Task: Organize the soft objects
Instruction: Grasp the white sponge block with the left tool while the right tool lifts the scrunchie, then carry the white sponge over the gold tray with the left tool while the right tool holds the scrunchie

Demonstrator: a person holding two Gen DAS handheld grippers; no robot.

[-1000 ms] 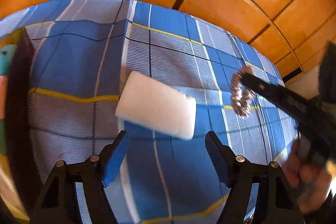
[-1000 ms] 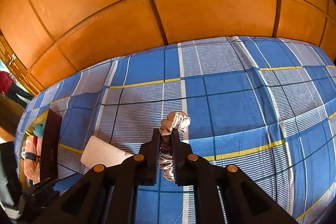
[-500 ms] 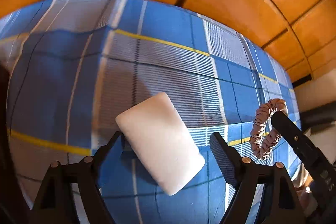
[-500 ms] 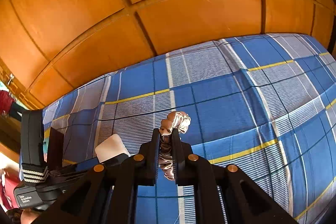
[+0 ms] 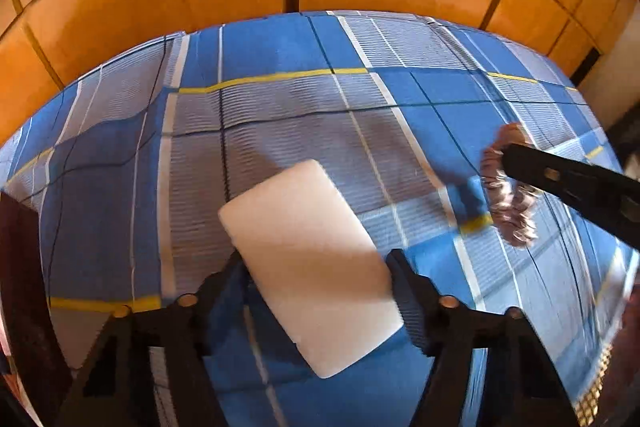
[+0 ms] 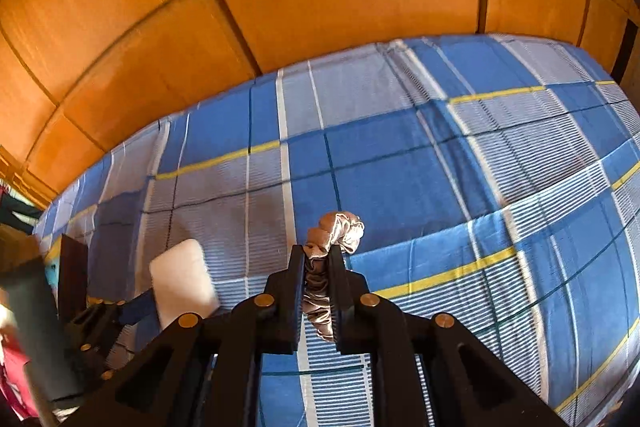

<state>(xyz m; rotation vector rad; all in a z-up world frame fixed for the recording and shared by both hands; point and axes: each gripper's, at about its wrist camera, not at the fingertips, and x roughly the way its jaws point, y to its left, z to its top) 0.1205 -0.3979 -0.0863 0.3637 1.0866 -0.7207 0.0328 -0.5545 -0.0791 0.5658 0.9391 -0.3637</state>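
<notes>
Scrunchie [image 6: 325, 277] hangs pinched in the right claw [image 6: 318, 291] above the bed [image 6: 400, 179], while the spread left claw [image 5: 316, 291] straddles a white sponge [image 5: 312, 267] that might squirm loose if squeezed off-centre.

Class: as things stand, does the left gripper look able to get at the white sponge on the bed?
Probably yes. The left gripper is open, the white sponge already lies between its fingers, and nothing blocks it; the right gripper holds the scrunchie off to the side.
</notes>
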